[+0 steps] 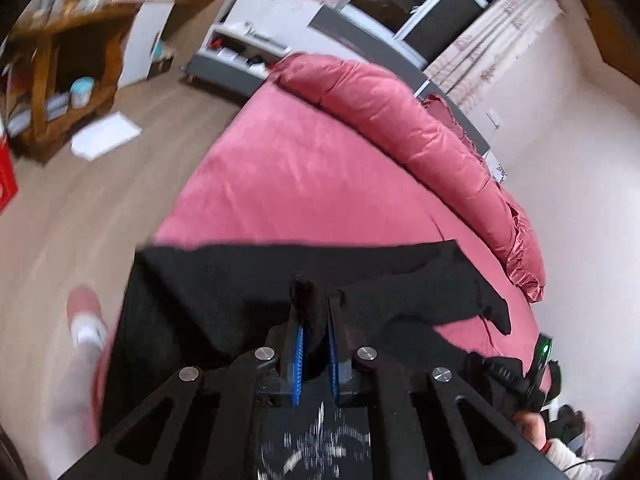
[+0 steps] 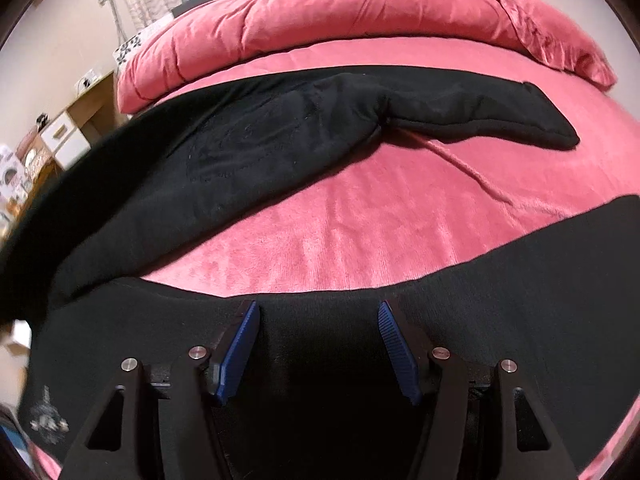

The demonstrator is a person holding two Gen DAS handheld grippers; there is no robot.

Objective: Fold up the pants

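Observation:
Black pants (image 2: 248, 148) lie on a pink bed (image 2: 360, 224). One leg stretches across the far side toward the right and the other leg (image 2: 520, 272) lies along the near edge. My left gripper (image 1: 316, 300) is shut on a bunch of the black pants fabric (image 1: 224, 280) and holds it raised over the near end of the bed (image 1: 280, 168). My right gripper (image 2: 318, 308) is open, its blue pads (image 2: 240, 344) spread over the near leg with cloth between and under them. It also shows at the lower right of the left wrist view (image 1: 532, 376).
A rolled pink duvet (image 2: 340, 12) lies along the far side of the bed (image 1: 400, 120). A wooden shelf unit (image 1: 60, 64), white paper on the floor (image 1: 106, 136) and a grey headboard stand to the left. My foot in a pink slipper (image 1: 86, 312) is beside the bed.

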